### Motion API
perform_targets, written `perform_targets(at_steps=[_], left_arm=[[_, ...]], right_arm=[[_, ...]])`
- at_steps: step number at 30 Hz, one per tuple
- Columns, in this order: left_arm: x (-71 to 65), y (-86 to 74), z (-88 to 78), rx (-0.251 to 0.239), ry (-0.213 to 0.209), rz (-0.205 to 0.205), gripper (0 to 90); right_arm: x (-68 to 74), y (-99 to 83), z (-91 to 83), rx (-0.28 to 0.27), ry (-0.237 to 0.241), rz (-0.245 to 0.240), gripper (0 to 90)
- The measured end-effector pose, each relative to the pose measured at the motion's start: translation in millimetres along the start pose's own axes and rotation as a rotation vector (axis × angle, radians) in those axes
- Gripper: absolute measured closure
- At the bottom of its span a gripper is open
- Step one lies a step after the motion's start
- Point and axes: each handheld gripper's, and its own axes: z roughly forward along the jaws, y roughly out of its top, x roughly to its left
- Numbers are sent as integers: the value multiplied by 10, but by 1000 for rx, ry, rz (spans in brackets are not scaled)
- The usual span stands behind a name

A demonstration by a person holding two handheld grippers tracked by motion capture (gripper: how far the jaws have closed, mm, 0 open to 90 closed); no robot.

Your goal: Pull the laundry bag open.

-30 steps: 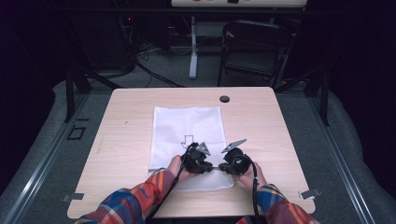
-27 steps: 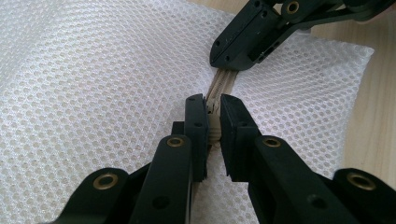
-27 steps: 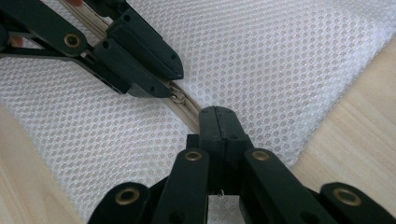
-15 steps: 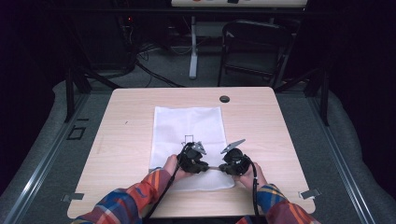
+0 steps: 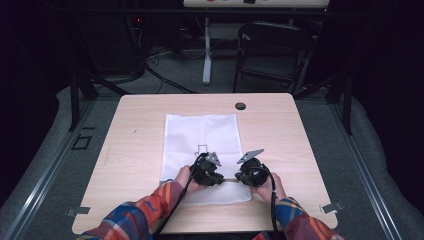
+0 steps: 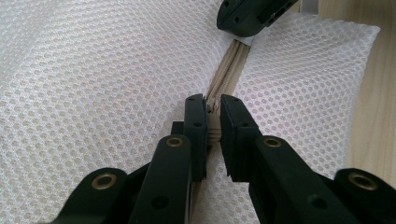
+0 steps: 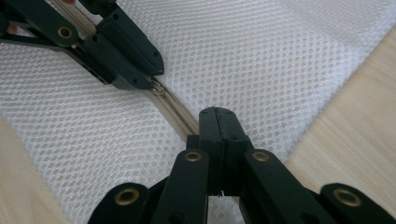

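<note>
White mesh bag (image 5: 202,140) lies mid-worktop (image 5: 130,150), its beige zip (image 6: 229,74) running left-right along the near end. The left gripper (image 6: 212,121) pinches the zip's slider; the right gripper (image 7: 219,126), jaws pressed together, seems to clamp the zip tape nearer the bag's right edge. Bare worktop flanks both sides.

A white mesh bag (image 5: 201,145) is lying flat on the light wooden table (image 5: 130,155), its long axis running away from the person and its near end sitting close to the table's front edge. A beige zipper (image 6: 229,74) is running across that near end, its teeth reading as closed along the visible stretch. The honeycomb mesh is bulging slightly on both sides of the zipper tape.
</note>
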Motion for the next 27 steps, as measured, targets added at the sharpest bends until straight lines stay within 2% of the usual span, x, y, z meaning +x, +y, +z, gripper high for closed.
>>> perform_targets(at_steps=[2, 8, 13, 15, 17, 20, 27], left_arm=[[4, -1, 1, -1, -3, -1, 812], [7, 0, 0, 1, 0, -6, 812], [7, -1, -2, 2, -1, -10, 812], [6, -1, -2, 3, 0, -8, 812], [6, -1, -3, 4, 0, -11, 813], [2, 1, -7, 6, 3, -6, 814], [6, -1, -21, 12, 4, -4, 815]], right_arm=[[11, 4, 17, 4, 13, -8, 900], [83, -9, 80, 4, -16, -48, 900], [153, -5, 98, -2, -56, -124, 900], [158, 4, 97, 9, -69, -126, 900], [145, 15, 96, 19, -53, -120, 900], [89, 4, 98, 20, -19, -69, 900], [89, 11, 93, 31, -20, -65, 900]])
